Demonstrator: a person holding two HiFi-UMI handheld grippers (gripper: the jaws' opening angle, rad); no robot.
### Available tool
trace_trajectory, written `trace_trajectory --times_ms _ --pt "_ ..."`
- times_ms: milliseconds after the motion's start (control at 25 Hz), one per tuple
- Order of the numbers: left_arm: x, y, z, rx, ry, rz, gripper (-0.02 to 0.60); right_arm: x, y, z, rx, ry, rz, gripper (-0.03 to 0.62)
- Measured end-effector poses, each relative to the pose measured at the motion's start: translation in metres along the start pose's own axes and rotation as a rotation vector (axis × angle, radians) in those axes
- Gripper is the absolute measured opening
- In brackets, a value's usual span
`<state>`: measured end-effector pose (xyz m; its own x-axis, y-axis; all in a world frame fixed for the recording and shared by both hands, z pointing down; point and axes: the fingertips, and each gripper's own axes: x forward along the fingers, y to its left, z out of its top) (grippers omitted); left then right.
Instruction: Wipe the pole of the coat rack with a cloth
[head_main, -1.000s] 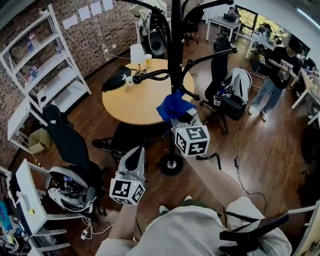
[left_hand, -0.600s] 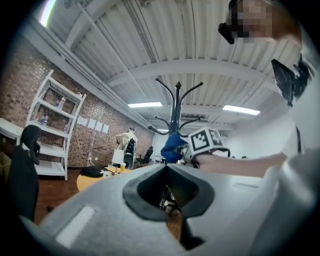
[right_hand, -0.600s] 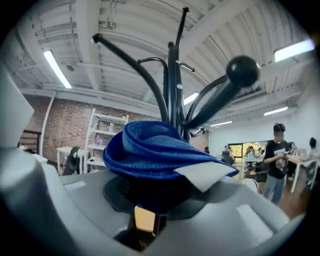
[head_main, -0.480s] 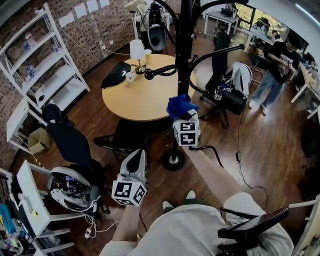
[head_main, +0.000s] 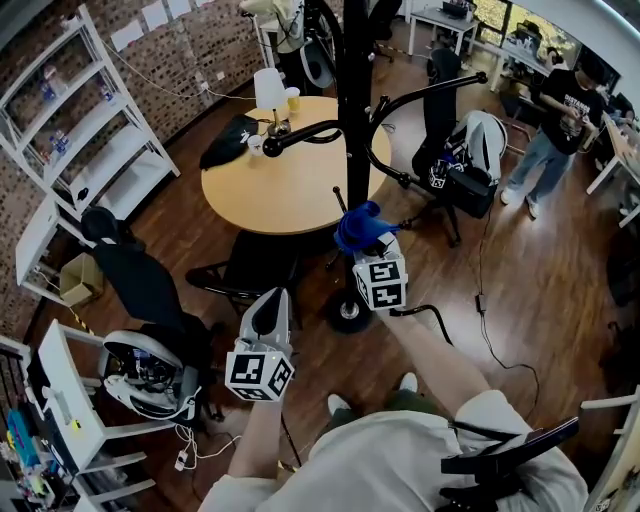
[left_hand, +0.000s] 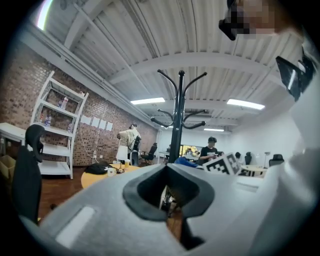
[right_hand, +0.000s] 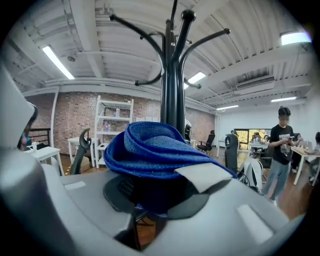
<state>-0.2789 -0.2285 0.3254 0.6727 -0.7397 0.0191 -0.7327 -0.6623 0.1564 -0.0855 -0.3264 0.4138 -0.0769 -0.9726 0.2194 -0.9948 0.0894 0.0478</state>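
Right gripper (head_main: 365, 243) is shown clamped shut on a bunched blue cloth (head_main: 360, 222), which is held at the lower part of the black coat rack pole (head_main: 353, 120). In the right gripper view the pole (right_hand: 170, 90) is seen rising just beyond the cloth (right_hand: 157, 147). Left gripper (head_main: 274, 300) is held low and well to the left of the right one, apart from the rack, with its tips closed together on nothing. The greatest risk is judged to lie with the rack itself: with nothing bracing it, it could be rocked or tipped on its round base (head_main: 347, 312) if the cloth is pressed hard sideways. Next, the curved hook arm (head_main: 300, 131) above the right gripper could be struck, or the cloth snagged on it, during an upward stroke. Least, the cloth could be dragged out of the jaws by friction, since only part of the bundle seems to be pinched. The top of the rack is cut off in the head view. Whether the cloth is actually touching the pole cannot be told, as that spot is covered by the cloth. The inner faces of the right gripper's jaws are buried beneath the folds. It cannot be made out whether the pale patch (right_hand: 205, 176) on the cloth is a label.
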Motion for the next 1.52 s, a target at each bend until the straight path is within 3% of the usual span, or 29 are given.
trace_trajectory --times_ms 160,360,640,840,1000,1120,1240,1320,1520 --pt "0.013 -0.023 0.012 0.041 -0.033 0.052 0.0 -0.05 -0.013 0.056 -0.009 -0.123 0.141 0.1" --pt "0.043 -0.071 0.008 0.062 -0.052 0.161 0.002 -0.089 -0.055 0.08 -0.023 -0.184 0.329 0.101" --pt "0.093 -0.133 -0.024 -0.014 -0.078 0.368 0.002 -0.099 -0.12 0.074 -0.081 -0.169 0.575 0.101" --pt "0.108 -0.141 -0.031 0.014 -0.064 0.415 0.0 -0.088 -0.119 0.051 -0.097 -0.163 0.69 0.101" --pt "0.118 -0.109 -0.105 0.055 -0.064 0.418 0.0 -0.083 -0.122 0.011 -0.122 -0.261 0.736 0.1" --pt "0.124 -0.076 -0.185 0.119 -0.033 0.459 0.002 -0.08 -0.105 -0.063 -0.112 -0.3 0.784 0.1" --pt "0.129 -0.037 -0.262 0.122 -0.041 0.489 0.002 -0.039 -0.08 -0.146 -0.061 -0.235 0.832 0.1" --pt "0.135 -0.019 -0.298 0.131 -0.072 0.491 0.002 -0.001 -0.073 -0.183 -0.033 -0.253 0.865 0.1" --pt "0.139 0.01 -0.366 0.197 -0.135 0.486 0.002 0.046 -0.063 -0.243 -0.112 -0.357 0.911 0.1"
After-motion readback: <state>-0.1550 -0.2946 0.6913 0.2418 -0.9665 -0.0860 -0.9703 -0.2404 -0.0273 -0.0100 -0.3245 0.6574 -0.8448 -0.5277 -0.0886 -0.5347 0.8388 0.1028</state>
